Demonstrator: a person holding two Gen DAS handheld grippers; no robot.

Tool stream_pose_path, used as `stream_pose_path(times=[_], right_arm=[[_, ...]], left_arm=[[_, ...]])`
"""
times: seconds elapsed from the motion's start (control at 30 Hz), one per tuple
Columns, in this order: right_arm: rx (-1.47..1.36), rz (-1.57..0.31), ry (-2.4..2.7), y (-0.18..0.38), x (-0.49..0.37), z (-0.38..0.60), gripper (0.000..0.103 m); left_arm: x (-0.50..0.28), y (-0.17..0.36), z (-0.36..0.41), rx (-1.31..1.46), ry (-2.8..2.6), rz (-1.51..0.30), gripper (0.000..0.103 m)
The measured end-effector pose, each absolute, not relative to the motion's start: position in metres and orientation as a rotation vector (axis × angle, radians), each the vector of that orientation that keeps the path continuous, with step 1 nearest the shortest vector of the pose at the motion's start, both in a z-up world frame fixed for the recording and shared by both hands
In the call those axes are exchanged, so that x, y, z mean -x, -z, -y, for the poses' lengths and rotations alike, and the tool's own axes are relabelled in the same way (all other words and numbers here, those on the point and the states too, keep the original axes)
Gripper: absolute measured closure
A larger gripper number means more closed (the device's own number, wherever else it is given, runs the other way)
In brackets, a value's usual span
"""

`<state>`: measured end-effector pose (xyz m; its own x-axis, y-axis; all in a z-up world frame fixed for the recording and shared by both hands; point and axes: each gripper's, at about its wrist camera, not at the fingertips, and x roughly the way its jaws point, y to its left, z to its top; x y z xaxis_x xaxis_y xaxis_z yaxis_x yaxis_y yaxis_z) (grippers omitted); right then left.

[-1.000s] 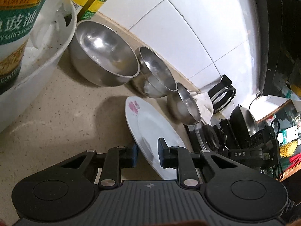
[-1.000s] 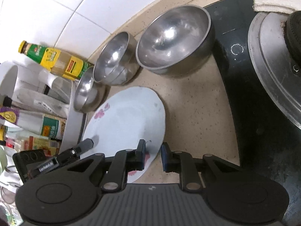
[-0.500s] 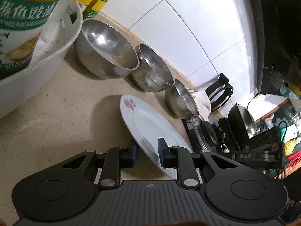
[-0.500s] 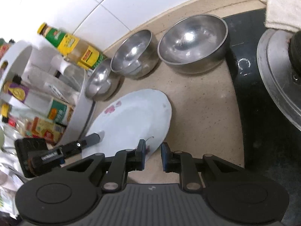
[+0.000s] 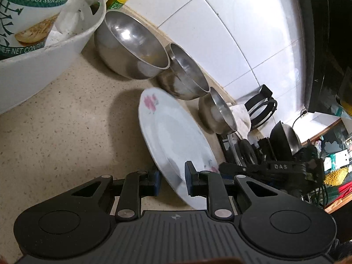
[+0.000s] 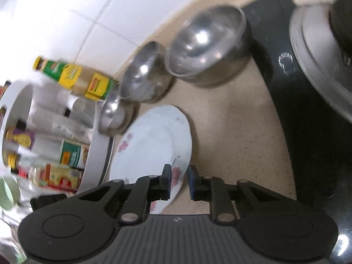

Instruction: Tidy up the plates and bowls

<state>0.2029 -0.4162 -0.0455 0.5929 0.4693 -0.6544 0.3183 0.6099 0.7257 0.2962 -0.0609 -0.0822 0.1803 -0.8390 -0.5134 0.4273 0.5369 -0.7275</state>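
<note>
Because both tools straddle opposite rims of the floral plate (image 5: pixel 173 140), left tool (image 5: pixel 171 181) and right tool (image 6: pixel 178 181) clamped on it, it hangs tilted just before the steel bowls (image 5: pixel 134 48), presumably for balance.

We are wearing a matte black plastic left gripper (image 5: pixel 171 181) with a ribbed grey deck, round side discs, silver pivot screws and blue-edged finger pads (image 5: pixel 156 181). We are showing the same on the black plastic right gripper (image 6: pixel 178 181), including a small cross mark on its deck.
</note>
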Motion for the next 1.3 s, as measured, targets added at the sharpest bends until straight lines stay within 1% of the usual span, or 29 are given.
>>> stream_pose_path(times=[0.1, 0.17, 0.2, 0.23, 0.3, 0.33, 0.37, 0.43, 0.5, 0.57, 0.6, 0.67, 0.73, 0.77, 0.83, 0.93, 1.03, 1.13, 1.3], right_arm=[[-1.056, -0.948, -0.127, 0.06, -0.208, 0.421, 0.078], [-1.096, -0.937, -0.154, 0.065, -0.214, 0.419, 0.066], [-1.098, -0.93, -0.16, 0.066, -0.217, 0.416, 0.064], [-1.095, -0.927, -0.173, 0.067, -0.22, 0.412, 0.064], [-1.093, -0.913, -0.174, 0.069, -0.224, 0.406, 0.064], [-1.087, -0.911, -0.173, 0.069, -0.227, 0.404, 0.066], [-1.068, -0.912, -0.166, 0.068, -0.229, 0.402, 0.075], [-1.019, -0.931, -0.13, 0.066, -0.235, 0.399, 0.085], [-0.995, -0.937, -0.133, 0.066, -0.237, 0.398, 0.085], [-0.963, -0.929, -0.124, 0.063, -0.237, 0.394, 0.085], [-0.946, -0.919, -0.128, 0.061, -0.237, 0.392, 0.085], [-0.925, -0.9, -0.146, 0.054, -0.235, 0.388, 0.085], [-0.904, -0.89, -0.159, 0.048, -0.233, 0.387, 0.085], [-0.894, -0.886, -0.159, 0.046, -0.232, 0.386, 0.085], [-0.911, -0.888, -0.158, 0.048, -0.23, 0.387, 0.086], [-0.938, -0.897, -0.155, 0.055, -0.227, 0.389, 0.085], [-0.967, -0.894, -0.151, 0.06, -0.229, 0.391, 0.085], [-0.917, -0.878, -0.151, 0.052, -0.229, 0.388, 0.085], [-0.842, -0.852, -0.171, 0.036, -0.222, 0.385, 0.084]], left_arm=[[-0.304, 0.088, 0.06, 0.496, 0.927, -1.059, 0.074], [-0.312, 0.089, 0.058, 0.534, 0.917, -1.056, 0.072], [-0.315, 0.089, 0.056, 0.547, 0.907, -1.049, 0.068], [-0.319, 0.089, 0.055, 0.558, 0.902, -1.041, 0.067], [-0.325, 0.088, 0.056, 0.548, 0.895, -1.027, 0.066], [-0.327, 0.088, 0.057, 0.552, 0.89, -1.02, 0.065], [-0.33, 0.088, 0.057, 0.558, 0.881, -1.014, 0.063], [-0.333, 0.087, 0.058, 0.565, 0.868, -0.995, 0.062], [-0.333, 0.087, 0.06, 0.551, 0.864, -0.978, 0.064], [-0.326, 0.084, 0.067, 0.517, 0.871, -0.982, 0.063], [-0.32, 0.081, 0.071, 0.475, 0.883, -0.972, 0.062], [-0.307, 0.071, 0.081, 0.361, 0.906, -0.928, 0.057], [-0.304, 0.071, 0.083, 0.38, 0.909, -0.938, 0.057], [-0.305, 0.073, 0.082, 0.394, 0.907, -0.941, 0.059], [-0.311, 0.08, 0.076, 0.462, 0.885, -0.966, 0.067], [-0.322, 0.092, 0.067, 0.61, 0.845, -1.009, 0.071], [-0.322, 0.087, 0.074, 0.563, 0.818, -0.979, 0.071], [-0.311, 0.076, 0.086, 0.467, 0.81, -0.92, 0.065], [-0.303, 0.069, 0.089, 0.443, 0.817, -0.887, 0.064]])
